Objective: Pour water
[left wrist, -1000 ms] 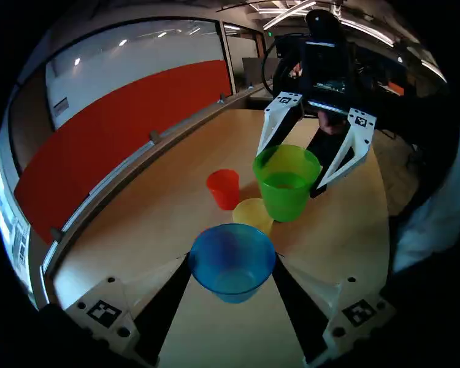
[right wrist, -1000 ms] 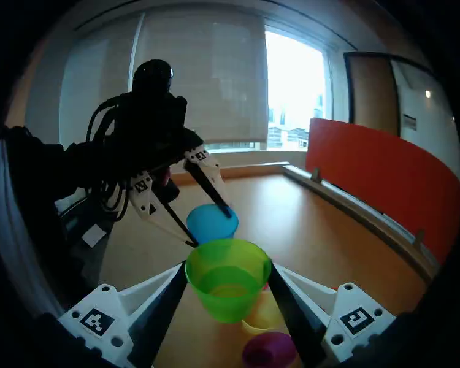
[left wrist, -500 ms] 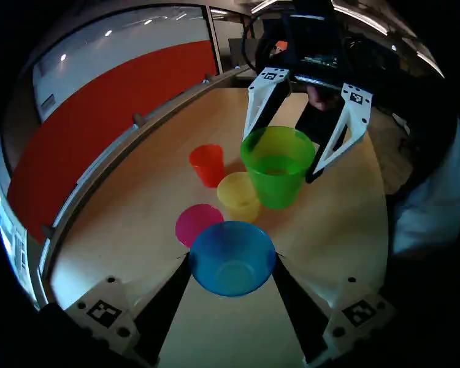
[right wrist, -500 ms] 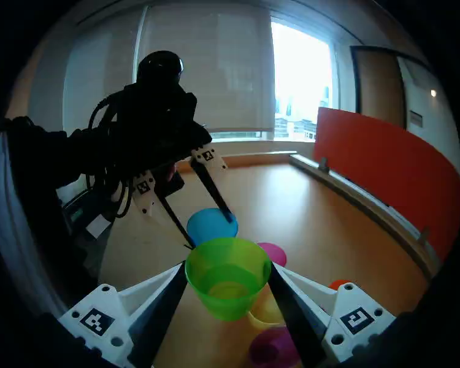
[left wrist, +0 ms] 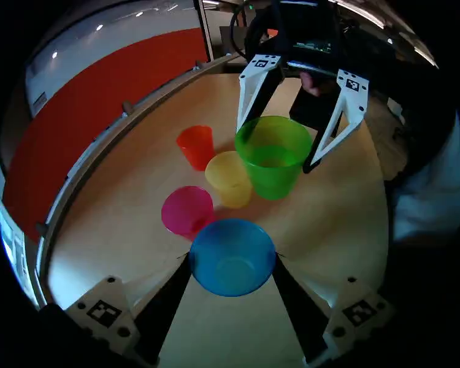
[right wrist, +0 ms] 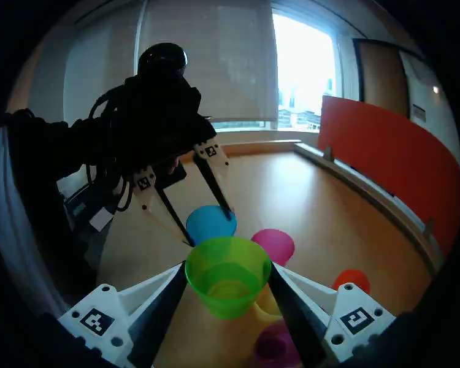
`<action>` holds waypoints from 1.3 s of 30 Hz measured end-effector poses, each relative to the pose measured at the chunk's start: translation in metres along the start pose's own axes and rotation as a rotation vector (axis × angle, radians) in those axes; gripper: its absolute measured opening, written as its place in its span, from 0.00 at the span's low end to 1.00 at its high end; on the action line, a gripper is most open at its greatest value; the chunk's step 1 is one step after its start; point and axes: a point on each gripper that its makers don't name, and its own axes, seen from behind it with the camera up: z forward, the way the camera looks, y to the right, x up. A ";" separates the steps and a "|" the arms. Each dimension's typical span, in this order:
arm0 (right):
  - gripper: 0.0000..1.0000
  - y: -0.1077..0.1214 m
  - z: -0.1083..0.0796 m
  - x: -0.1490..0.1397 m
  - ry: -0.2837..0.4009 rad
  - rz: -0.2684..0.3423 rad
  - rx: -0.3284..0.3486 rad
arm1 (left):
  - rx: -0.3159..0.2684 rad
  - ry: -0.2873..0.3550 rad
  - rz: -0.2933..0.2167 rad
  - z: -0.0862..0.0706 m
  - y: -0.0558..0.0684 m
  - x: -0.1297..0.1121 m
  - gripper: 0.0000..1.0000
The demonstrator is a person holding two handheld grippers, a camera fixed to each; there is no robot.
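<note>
left gripper [left wrist: 232, 256] is out front in the left gripper view w/ both fingers pressed on the sides of the blue cup [left wrist: 232, 273]. jaws are about cup-width apart, and the cup is upright w/ its mouth open to the camera. across from it, the right gripper [left wrist: 273, 150] comes in from the far side. its white fingers clamp the green cup [left wrist: 273, 168] on either side, and that cup is upright too w/ a level rim. the two held cups face each other, apart, not touching.

water [right wrist: 229, 289]: looks like a shallow pool in the bottom of the green cup in the right gripper view, though thru tinted plastic it's hard to be sure. can't tell if there's any in the blue one.

on the wooden table [left wrist: 126, 202] betw the two grippers stand an orange cup [left wrist: 196, 146], a yellow cup [left wrist: 229, 179] and a pink cup [left wrist: 187, 211], all upright. yellow sits just beside the green cup's wall, contact unclear. pink is near the blue cup's rim. low in the right gripper view a purple cup [right wrist: 276, 351] peeks out below the green one, partly hidden.

a red partition [left wrist: 76, 110] runs along the table's edge, and a bright window [right wrist: 303, 73] sits behind the left gripper.
</note>
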 end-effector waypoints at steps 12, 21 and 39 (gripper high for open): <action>0.93 -0.005 0.009 -0.016 -0.041 -0.006 0.023 | -0.027 -0.043 0.002 0.009 0.005 -0.015 0.90; 0.93 -0.008 0.014 -0.028 -0.067 -0.008 0.041 | -0.036 -0.054 0.007 0.015 0.006 -0.020 0.90; 0.93 -0.010 0.020 -0.048 -0.105 -0.012 0.052 | -0.051 -0.054 0.008 0.026 0.007 -0.020 0.90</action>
